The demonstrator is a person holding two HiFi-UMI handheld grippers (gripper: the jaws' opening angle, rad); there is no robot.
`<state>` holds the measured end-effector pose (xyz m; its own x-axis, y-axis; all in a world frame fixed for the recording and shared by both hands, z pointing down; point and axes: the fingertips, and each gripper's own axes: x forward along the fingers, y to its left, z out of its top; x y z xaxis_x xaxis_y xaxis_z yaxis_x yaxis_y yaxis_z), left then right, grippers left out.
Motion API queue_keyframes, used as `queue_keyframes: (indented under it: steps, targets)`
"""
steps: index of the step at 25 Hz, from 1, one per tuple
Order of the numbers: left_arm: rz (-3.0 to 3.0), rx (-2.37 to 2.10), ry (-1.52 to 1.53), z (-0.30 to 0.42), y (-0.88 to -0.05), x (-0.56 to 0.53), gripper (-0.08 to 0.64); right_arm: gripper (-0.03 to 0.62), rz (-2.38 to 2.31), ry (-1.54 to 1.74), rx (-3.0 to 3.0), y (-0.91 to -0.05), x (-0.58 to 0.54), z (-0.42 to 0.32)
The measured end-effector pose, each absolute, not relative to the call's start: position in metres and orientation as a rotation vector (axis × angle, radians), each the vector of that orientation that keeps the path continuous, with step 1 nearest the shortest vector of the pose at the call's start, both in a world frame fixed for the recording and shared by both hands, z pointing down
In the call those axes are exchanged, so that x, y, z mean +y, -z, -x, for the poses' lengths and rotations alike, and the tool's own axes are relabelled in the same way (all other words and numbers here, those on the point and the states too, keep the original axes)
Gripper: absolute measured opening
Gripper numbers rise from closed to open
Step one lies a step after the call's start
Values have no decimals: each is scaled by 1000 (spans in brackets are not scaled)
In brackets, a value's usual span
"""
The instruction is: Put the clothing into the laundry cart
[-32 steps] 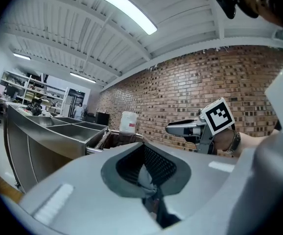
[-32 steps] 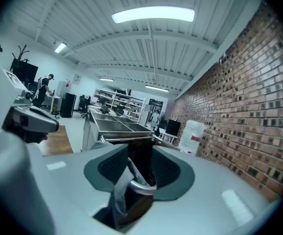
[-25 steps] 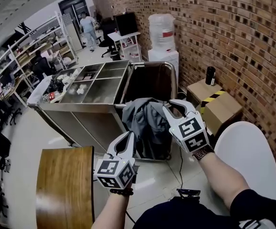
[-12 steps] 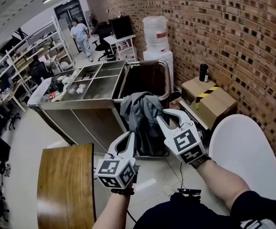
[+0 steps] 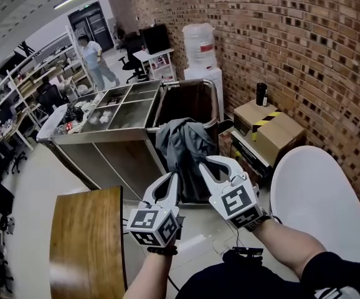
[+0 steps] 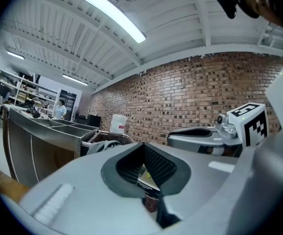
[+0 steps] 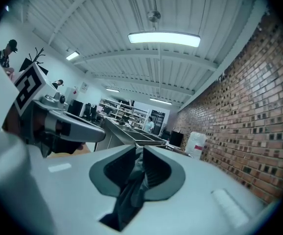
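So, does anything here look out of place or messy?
Only the grey garment: it sits bunched at the near edge of the laundry cart instead of inside it, one end pinched in the right tool, whose jaws have just been closing on it. Nothing looks spilled or broken.

head: steeply down | gripper views: near-level, forward — all share brick wall (image 5: 304,55)
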<state>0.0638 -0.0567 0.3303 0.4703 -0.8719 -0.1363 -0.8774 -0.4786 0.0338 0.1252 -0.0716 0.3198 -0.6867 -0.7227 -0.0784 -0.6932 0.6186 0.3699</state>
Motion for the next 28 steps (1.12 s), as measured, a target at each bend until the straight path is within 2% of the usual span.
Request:
queue_keyframes:
  steps: [11, 19, 22, 28]
  targets:
    - [2659, 1552, -225, -72, -320, -37, 2, 5, -1229, 580, -2759, -319, -42, -126]
    - [2661, 1529, -234, -86, -318, -30, 2, 0, -1247, 564, -2762, -319, -35, -135]
    - [2662, 1519, -230, -89, -316, -29, 2, 0, -1270, 442, -2781, -319, -28, -136]
    - [2660, 1511, -225, -93, -315, -25, 2, 0, -1220, 598, -2754, -321, -30, -135]
